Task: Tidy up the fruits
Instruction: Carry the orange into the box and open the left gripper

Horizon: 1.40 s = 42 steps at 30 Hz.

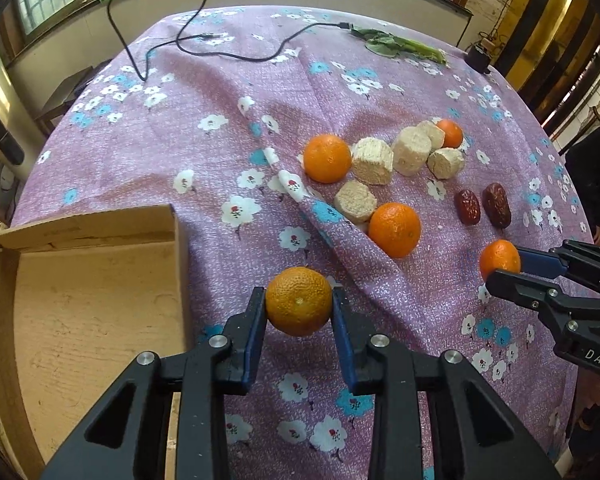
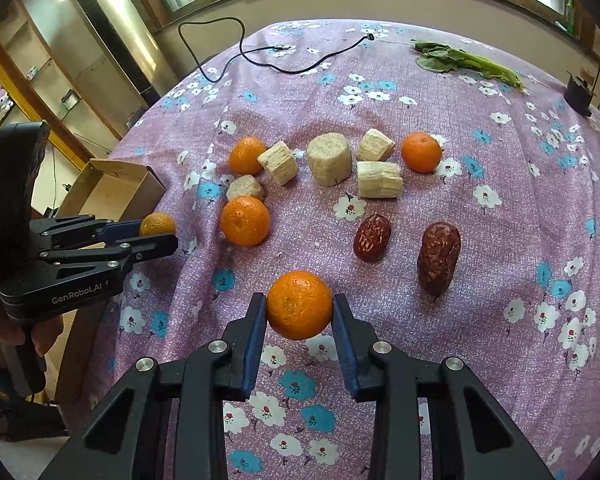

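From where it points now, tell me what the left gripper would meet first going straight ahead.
The left gripper, shut on an orange, points toward the loose orange and the pale cut chunk beside it. Probably that orange first, though depth is unclear.

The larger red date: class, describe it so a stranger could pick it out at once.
On the purple floral tablecloth, look right of the orange in the right gripper. Two wrinkled dates lie there; the larger red date is the longer, darker one, farther right than the smaller date.
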Each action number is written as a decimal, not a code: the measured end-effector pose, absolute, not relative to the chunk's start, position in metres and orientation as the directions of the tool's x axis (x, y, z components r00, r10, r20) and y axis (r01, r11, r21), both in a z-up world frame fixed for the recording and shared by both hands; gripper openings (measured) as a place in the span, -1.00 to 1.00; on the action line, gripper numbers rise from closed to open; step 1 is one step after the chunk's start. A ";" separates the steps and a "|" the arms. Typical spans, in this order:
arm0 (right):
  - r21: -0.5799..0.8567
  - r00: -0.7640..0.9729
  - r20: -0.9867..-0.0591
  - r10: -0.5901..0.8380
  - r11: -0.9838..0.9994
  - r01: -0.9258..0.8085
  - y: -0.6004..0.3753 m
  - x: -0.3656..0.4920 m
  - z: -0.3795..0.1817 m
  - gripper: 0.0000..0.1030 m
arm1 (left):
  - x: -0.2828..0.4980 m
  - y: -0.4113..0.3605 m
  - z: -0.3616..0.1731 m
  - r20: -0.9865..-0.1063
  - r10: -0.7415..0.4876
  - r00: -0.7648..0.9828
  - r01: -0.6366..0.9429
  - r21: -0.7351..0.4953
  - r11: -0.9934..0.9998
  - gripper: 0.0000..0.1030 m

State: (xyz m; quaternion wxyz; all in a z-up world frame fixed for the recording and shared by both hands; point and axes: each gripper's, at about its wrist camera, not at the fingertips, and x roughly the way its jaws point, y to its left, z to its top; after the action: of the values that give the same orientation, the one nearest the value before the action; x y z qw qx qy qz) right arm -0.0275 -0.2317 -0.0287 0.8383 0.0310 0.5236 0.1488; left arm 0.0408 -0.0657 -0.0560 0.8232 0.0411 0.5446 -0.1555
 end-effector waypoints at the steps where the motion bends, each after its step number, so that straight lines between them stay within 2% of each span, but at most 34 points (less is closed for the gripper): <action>1: 0.208 0.408 -0.868 0.283 0.953 -0.219 -0.230 -0.028 -0.027 -0.31 | 0.040 -0.064 -0.054 -0.907 -0.209 0.365 0.294 -0.100 0.950 -0.41; 10: 0.221 0.421 -0.842 0.337 0.928 -0.300 -0.193 -0.025 0.000 -0.31 | 0.034 -0.035 -0.030 -0.893 -0.194 0.406 0.221 -0.110 0.969 -0.41; 20: 0.267 0.371 -0.808 0.458 0.845 -0.463 -0.099 -0.002 0.012 -0.31 | 0.040 0.054 -0.024 -0.896 -0.104 0.431 0.042 -0.096 0.995 -0.40; 28: 0.253 0.299 -0.834 0.464 0.803 -0.540 -0.028 0.029 -0.011 -0.31 | 0.053 0.100 -0.048 -0.908 -0.056 0.416 -0.053 -0.086 0.995 -0.40; 38: 0.241 0.237 -0.877 0.418 0.810 -0.535 0.002 0.053 -0.053 -0.28 | 0.063 0.113 -0.062 -0.908 -0.049 0.415 -0.077 -0.089 0.993 -0.38; 40: 0.231 0.246 -0.876 0.414 0.810 -0.539 0.004 0.051 -0.054 -0.27 | 0.064 0.113 -0.062 -0.907 -0.046 0.418 -0.075 -0.086 0.993 -0.21; 41: 0.229 0.245 -0.877 0.414 0.807 -0.544 0.005 0.050 -0.054 -0.27 | 0.065 0.113 -0.062 -0.908 -0.043 0.418 -0.080 -0.084 0.993 0.14; 42: 0.230 0.242 -0.878 0.413 0.807 -0.544 0.005 0.049 -0.054 -0.27 | 0.065 0.113 -0.062 -0.907 -0.041 0.419 -0.085 -0.084 0.993 0.26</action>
State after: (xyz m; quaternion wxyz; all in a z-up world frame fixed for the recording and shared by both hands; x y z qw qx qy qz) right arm 0.0490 0.0051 -0.0541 0.7857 -0.0612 0.5349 0.3046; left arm 0.0645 0.1134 -0.0623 0.8403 -0.0586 0.5388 0.0131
